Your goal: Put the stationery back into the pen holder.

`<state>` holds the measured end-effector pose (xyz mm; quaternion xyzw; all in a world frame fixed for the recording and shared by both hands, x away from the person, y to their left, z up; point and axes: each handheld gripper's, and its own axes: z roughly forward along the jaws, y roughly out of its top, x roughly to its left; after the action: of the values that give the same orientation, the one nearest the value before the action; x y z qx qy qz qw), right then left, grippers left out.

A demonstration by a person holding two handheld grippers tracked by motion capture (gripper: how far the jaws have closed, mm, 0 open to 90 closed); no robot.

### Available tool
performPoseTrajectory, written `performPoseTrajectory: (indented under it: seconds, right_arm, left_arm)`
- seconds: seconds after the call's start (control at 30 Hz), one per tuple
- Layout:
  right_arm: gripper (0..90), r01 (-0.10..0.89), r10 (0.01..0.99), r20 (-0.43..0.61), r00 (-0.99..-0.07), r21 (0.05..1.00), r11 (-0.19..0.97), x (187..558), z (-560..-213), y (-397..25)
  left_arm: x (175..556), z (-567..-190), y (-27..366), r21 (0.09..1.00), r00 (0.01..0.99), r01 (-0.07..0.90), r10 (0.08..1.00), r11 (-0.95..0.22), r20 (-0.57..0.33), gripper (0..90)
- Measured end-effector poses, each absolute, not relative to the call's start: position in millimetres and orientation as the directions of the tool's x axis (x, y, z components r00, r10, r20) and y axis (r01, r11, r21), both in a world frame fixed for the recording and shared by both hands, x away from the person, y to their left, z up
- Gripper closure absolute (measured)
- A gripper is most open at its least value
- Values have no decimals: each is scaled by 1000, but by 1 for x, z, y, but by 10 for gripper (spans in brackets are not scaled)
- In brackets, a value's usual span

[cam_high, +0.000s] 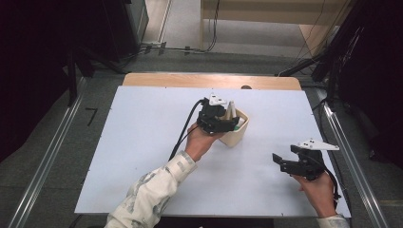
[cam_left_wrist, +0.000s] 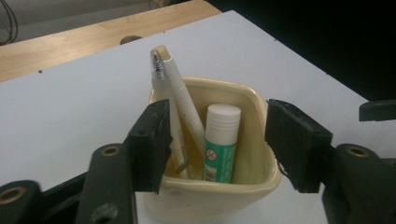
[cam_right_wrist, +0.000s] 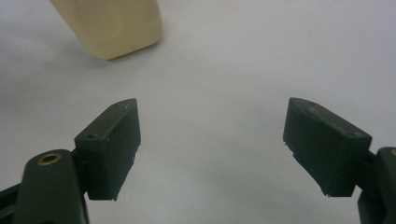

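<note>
My left gripper (cam_high: 227, 121) sits at twelve o'clock, jaws spread wide; my right gripper (cam_high: 280, 161) hovers at four o'clock, jaws apart.

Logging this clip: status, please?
Left gripper open over cup. Pens, glue stick inside. Right gripper open, empty. Nothing in the way.

A cream plastic cup (cam_high: 236, 133) stood right of centre on the white table sheet (cam_high: 142, 142), toward its far side. In it leaned two white pens (cam_left_wrist: 175, 98) at left, a green-and-white glue stick (cam_left_wrist: 220, 140) upright beside them. My left gripper (cam_left_wrist: 217, 140) hung over its near rim; my right gripper (cam_high: 279, 161) sat nearer me, off right.
</note>
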<state>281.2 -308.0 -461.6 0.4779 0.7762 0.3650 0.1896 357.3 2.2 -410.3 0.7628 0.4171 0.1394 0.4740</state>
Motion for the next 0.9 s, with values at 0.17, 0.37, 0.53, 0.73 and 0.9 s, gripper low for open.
performPoseTrajectory:
  seconds: [0.17,0.37,0.53,0.73,0.9]
  right_arm:
    - [174,603,881,54,-470,748,276,281,-462,-308]
    - [174,606,881,55,-470,746,276,281,-462,-308]
    - [174,609,883,56,-467,744,275,281,-462,-308]
    - [175,607,882,52,-469,744,279,281,-463,-307]
    - [174,609,882,51,-468,742,280,280,-463,-306]
  left_arm:
    - [353,-412,10,842,600,505,778,-191,-183,334]
    - [344,-417,21,845,584,504,791,-179,-182,265]
    - [335,-421,34,847,565,505,805,-166,-179,229]
    - [324,-428,52,844,526,516,832,-147,-176,187]
    - [317,-434,66,841,505,525,842,-128,-188,170]
